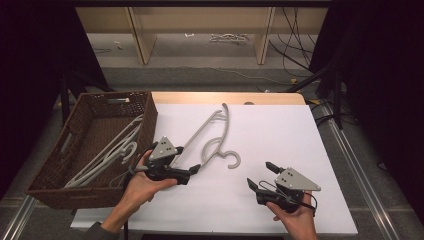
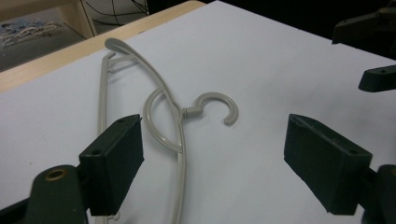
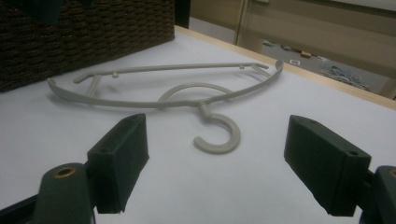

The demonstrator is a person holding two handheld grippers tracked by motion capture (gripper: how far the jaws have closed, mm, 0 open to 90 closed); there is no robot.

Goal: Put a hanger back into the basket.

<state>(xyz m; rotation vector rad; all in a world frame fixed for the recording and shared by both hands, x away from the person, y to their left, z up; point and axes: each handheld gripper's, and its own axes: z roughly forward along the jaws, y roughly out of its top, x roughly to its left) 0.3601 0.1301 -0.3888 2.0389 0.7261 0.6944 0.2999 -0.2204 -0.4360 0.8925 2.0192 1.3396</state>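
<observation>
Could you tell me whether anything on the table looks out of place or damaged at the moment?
One pale grey plastic hanger lies loose on the white tabletop, while the other hangers sit inside the dark woven basket. It looks whole, not broken. The left gripper is beside it and the right gripper is nearby, both open.

Both hands come in from the bottom of the high view. Left gripper (image 1: pixel 192 170) sits lower left of centre, jaws wide apart; right gripper (image 1: pixel 261 175) lower right, jaws spread too.

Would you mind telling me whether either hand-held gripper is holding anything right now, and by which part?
Nothing is held. Both the left hand-held gripper and right hand-held gripper are open; the hanger lies free on the table.
</observation>
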